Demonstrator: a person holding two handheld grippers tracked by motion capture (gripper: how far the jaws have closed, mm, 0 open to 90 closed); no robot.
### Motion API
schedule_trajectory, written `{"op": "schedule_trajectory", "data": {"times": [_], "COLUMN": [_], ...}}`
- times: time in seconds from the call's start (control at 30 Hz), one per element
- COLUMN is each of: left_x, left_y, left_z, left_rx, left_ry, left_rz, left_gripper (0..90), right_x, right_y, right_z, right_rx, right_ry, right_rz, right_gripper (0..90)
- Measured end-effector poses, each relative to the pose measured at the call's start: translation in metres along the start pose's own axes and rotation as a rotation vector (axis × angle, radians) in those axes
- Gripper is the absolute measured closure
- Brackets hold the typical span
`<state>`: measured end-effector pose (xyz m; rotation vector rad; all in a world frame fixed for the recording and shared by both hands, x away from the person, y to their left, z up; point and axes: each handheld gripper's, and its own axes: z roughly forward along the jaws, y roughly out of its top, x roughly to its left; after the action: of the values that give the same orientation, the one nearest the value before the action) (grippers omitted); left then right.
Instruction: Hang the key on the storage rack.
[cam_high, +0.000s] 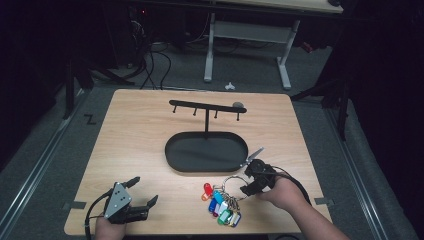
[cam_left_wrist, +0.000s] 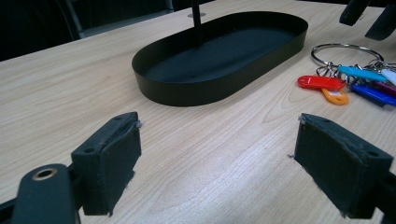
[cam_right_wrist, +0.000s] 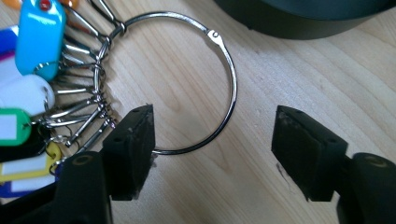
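Tabletop (cam_high: 145, 125): light wood, rectangular, carrying every item below.
Tray stand (cam_high: 206, 151): black oval tray at centre, upright post rising from its 12 o'clock rim, crossbar with four hanging pegs on top.
Key ring (cam_right_wrist: 224, 70): large steel loop flat on the tabletop, just off the tray's 5 o'clock edge, apart from the rim.
Tags (cam_high: 220, 205): red, orange, blue, white, green and yellow plastic fobs on small split rings, fanned out at 7 o'clock of the loop.
Left tool (cam_high: 142, 192): at 7 o'clock of the tray, well apart from the ring, held low over bare wood; jaws spread wide, nothing between them.
Right tool (cam_right_wrist: 212, 154): at 5 o'clock of the tray, over the loop; jaws spread, one pad at the wire's near arc, the other outside the loop; contact with the wire not discernible.
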<state>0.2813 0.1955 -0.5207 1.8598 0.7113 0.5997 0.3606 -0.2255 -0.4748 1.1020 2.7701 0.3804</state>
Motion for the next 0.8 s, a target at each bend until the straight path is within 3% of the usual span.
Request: {"op": "schedule_trajectory", "data": {"times": [0.1,0.23,0.5,0.8], "left_x": [0.000,-0.001,-0.001,0.000], "left_y": [0.000,0.000,0.000,0.000], "left_z": [0.000,0.001,0.001,0.001], "left_rx": [0.000,-0.005,-0.004,0.000], "left_ry": [-0.002,-0.002,-0.004,-0.009], "left_rz": [0.000,-0.002,-0.002,-0.001], "left_gripper": [15.0,15.0,15.0,15.0], "right_x": [0.002,0.000,-0.001,-0.006], "right_y": [0.007,0.017,0.035,0.051], "right_z": [0.002,0.007,0.010,0.021], "right_rx": [0.050,0.108,0.148,0.212], "right_ry": [-0.006,-0.001,-0.002,0.017], "right_rz": [-0.035,-0.035,-0.073,-0.129], "right_gripper": [35.0,36.4,39.7,54.6]}}
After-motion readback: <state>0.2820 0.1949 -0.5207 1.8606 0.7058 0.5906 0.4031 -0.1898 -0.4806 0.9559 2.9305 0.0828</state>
